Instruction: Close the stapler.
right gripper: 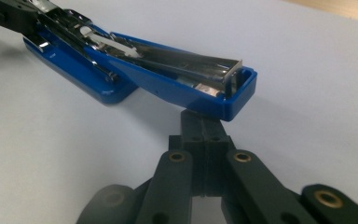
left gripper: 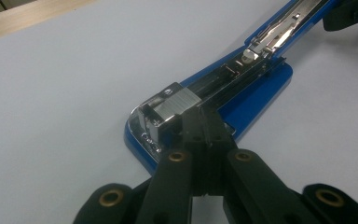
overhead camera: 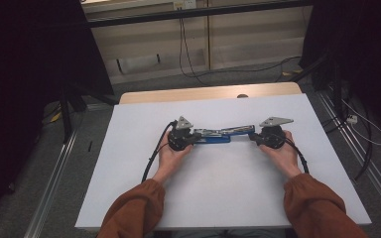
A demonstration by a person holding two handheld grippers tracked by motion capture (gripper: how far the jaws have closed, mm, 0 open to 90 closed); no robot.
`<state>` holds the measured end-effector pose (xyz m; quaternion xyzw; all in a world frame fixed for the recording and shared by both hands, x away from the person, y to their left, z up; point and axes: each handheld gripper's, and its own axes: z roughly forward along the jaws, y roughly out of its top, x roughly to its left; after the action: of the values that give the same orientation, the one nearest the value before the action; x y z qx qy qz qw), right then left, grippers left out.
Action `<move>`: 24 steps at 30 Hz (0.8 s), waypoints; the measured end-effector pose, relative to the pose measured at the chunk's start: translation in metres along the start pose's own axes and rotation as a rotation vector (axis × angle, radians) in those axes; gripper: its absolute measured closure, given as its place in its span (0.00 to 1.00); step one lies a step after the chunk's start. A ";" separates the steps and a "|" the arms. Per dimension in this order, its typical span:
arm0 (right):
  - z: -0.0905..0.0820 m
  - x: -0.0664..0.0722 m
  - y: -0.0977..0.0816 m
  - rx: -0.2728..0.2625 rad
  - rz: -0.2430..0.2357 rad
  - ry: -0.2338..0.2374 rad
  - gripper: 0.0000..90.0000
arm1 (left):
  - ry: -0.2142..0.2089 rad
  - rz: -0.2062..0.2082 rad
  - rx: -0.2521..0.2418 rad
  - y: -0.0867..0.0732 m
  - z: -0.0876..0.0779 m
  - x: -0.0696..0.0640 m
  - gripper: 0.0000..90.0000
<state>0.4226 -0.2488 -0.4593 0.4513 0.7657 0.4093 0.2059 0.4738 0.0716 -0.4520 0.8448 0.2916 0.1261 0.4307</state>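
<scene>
Blue stapler: plastic body with bright metal inner parts, swung wide open and lying flat between the two claws on the white worktop.
Stapler base: the flat blue plate with the metal magazine sits at the left claw's tips; in the left gripper view the stapler runs away from that claw toward the upper right.
Stapler top arm: the blue cover lies folded back toward the right claw, open side up, steel channel showing; in the right gripper view the stapler has its squared blue end just over that claw's tips.
Left claw: jaws pressed fully together, nothing between them; the tips rest against the metal head at the base's near end.
Right claw: jaws fully together, nothing clamped; the tips sit just under the cover's end, and whether they touch it I cannot tell.
Hands: left hand and right hand each grip a claw body from behind, rust-coloured sleeves toward the near edge.
Worktop: white sheet over a wooden top whose far strip shows beyond both claws.
</scene>
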 end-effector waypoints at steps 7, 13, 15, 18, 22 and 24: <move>-0.003 0.004 0.005 -0.086 -0.033 0.013 1.00 | -0.004 0.007 0.009 0.000 -0.001 -0.001 1.00; -0.002 0.006 0.005 -0.095 -0.034 0.027 1.00 | -0.003 -0.001 0.000 -0.001 0.000 -0.001 1.00; -0.002 0.007 0.005 -0.097 -0.033 0.029 1.00 | -0.007 -0.010 -0.002 -0.001 0.000 -0.001 1.00; -0.003 0.006 0.005 -0.103 -0.024 0.032 1.00 | -0.008 -0.013 -0.002 -0.001 -0.001 -0.001 1.00; -0.005 0.004 0.004 -0.115 -0.003 0.031 0.99 | -0.015 -0.047 -0.008 -0.002 -0.002 0.001 0.99; -0.006 0.003 0.004 -0.116 -0.005 0.037 0.99 | -0.012 -0.058 -0.004 -0.002 -0.003 0.002 0.98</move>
<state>0.4191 -0.2474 -0.4524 0.4291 0.7456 0.4608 0.2183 0.4729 0.0753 -0.4523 0.8359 0.3130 0.1090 0.4375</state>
